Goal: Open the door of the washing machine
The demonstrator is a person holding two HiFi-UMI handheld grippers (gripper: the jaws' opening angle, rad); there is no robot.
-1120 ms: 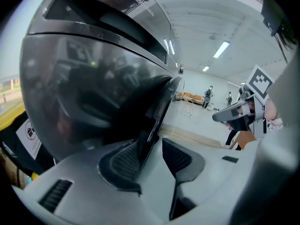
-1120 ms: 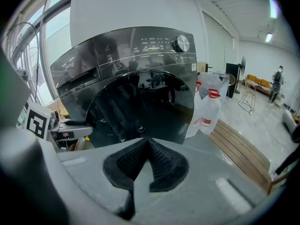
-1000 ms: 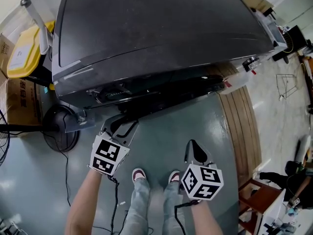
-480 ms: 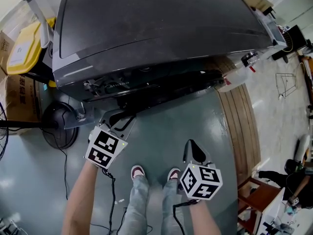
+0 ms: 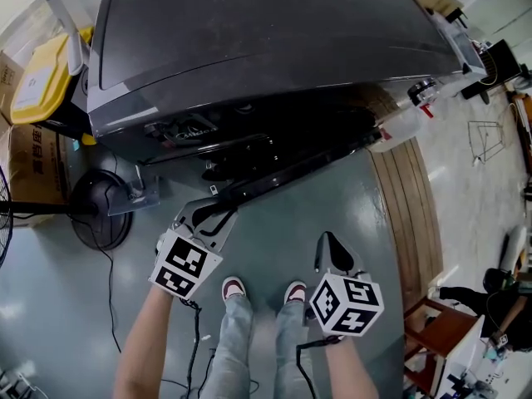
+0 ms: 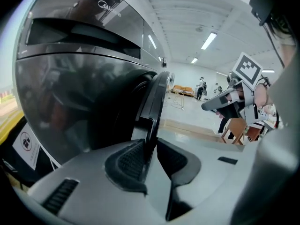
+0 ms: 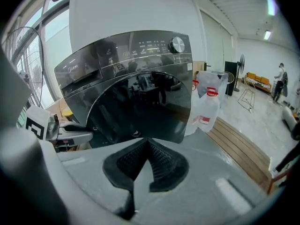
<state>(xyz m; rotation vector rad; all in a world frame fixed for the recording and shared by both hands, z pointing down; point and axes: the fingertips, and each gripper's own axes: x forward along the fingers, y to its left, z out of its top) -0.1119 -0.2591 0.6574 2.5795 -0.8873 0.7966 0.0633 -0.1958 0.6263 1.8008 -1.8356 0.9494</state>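
Left gripper view shows you that your left gripper (image 6: 149,156) has the thin edge of the door (image 6: 154,102) between its pads. The jaws have just been closing and now pinch it, and the door stands a little ajar from the front of the washing machine (image 6: 70,93). To the right in the head view, your right gripper (image 5: 332,252) hangs over the grey floor (image 5: 274,248), well apart from the machine, with its jaws together on nothing, and a plastic jug (image 7: 206,108) stands further right.
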